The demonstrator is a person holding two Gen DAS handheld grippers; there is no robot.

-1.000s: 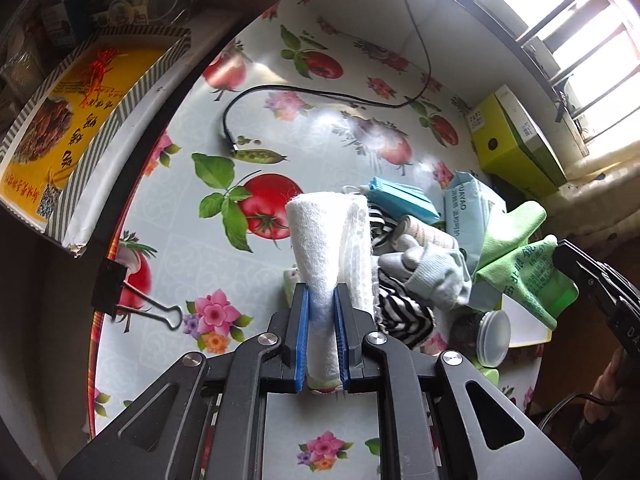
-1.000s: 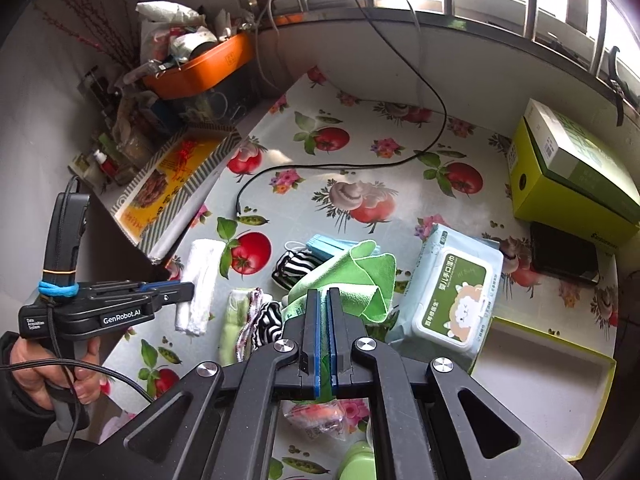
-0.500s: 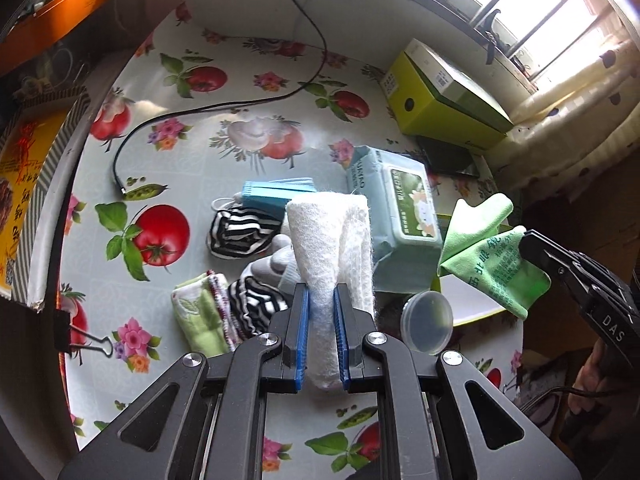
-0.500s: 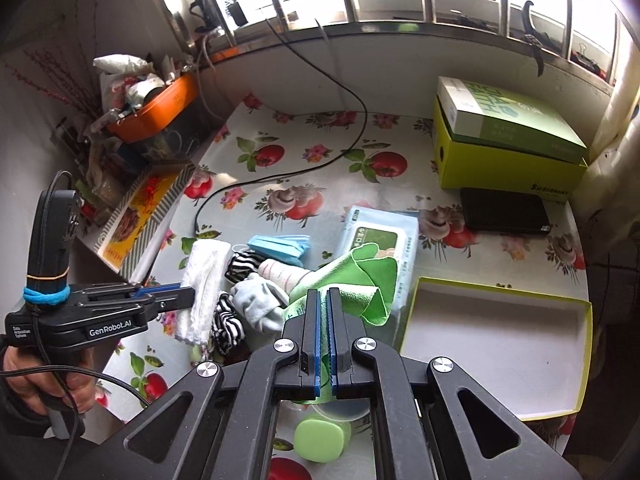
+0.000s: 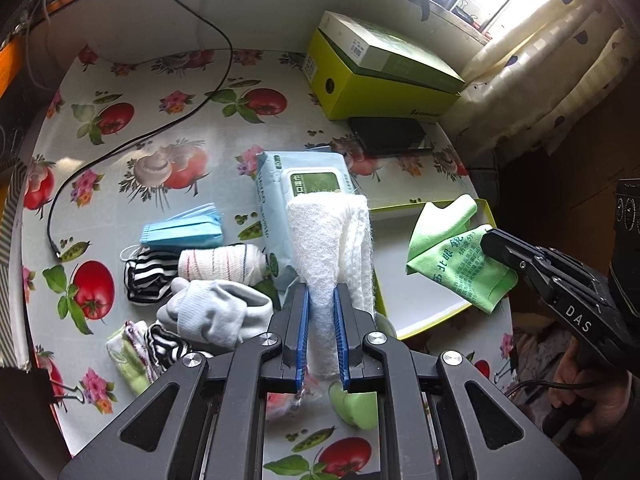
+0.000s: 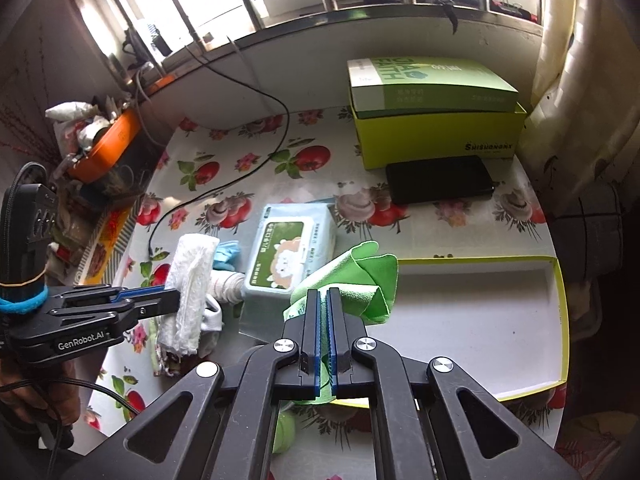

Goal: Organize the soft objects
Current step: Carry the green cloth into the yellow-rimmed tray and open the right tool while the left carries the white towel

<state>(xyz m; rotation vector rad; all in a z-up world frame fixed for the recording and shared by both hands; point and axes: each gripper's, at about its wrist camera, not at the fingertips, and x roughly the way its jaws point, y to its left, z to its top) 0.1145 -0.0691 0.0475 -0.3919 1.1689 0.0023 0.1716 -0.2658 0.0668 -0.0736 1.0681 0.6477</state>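
Hanging limp from the left gripper (image 5: 321,338), the white towel (image 5: 328,248) sits just below centre in the left wrist view, its blue pads pinched onto the lower part of the fold while the rest stands up loosely. It looks light and floppy, so a hold near the middle of the fold seems wise; a grip by one edge would likely let it unroll. The green cloth (image 6: 352,280), thin and probably slippery, is caught by a corner in the right gripper (image 6: 323,344), whose jaws are squeezed almost flat on it; it bunches at centre frame in the right wrist view. Both cloths hover at the near left edge of the open yellow-rimmed tray (image 6: 558,320), which fills the right half of that view and looks the likely drop spot. Left of the tray lie the wet-wipes pack (image 6: 292,256), a grey sock (image 5: 216,312), striped socks (image 5: 150,276) and a blue mask (image 5: 182,228) on the flowered tablecloth (image 5: 160,128).
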